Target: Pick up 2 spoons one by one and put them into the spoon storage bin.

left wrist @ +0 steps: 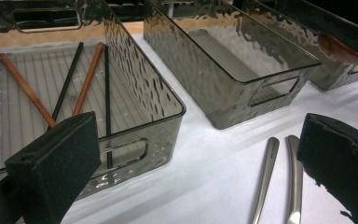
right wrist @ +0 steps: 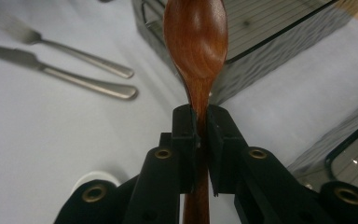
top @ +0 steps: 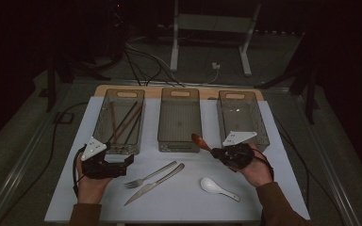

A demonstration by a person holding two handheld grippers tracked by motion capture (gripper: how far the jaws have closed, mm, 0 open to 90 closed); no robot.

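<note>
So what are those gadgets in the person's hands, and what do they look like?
They are two hand-held grippers. Each, left and right, is a chunky black body with a pale three-cornered plate on top and a black cable trailing off. Up close the jaws are black blocks on arms with brass-ringed holes. The person wears brown sleeves.

Both grippers are black: the left gripper (top: pixel 125 162) and right gripper (top: pixel 215 153) each carry a pale grey three-cornered plate on top and trail a black cable. Brass-ringed screw holes dot the right gripper's arms. The person's sleeves (top: pixel 277 202) are brown.
</note>
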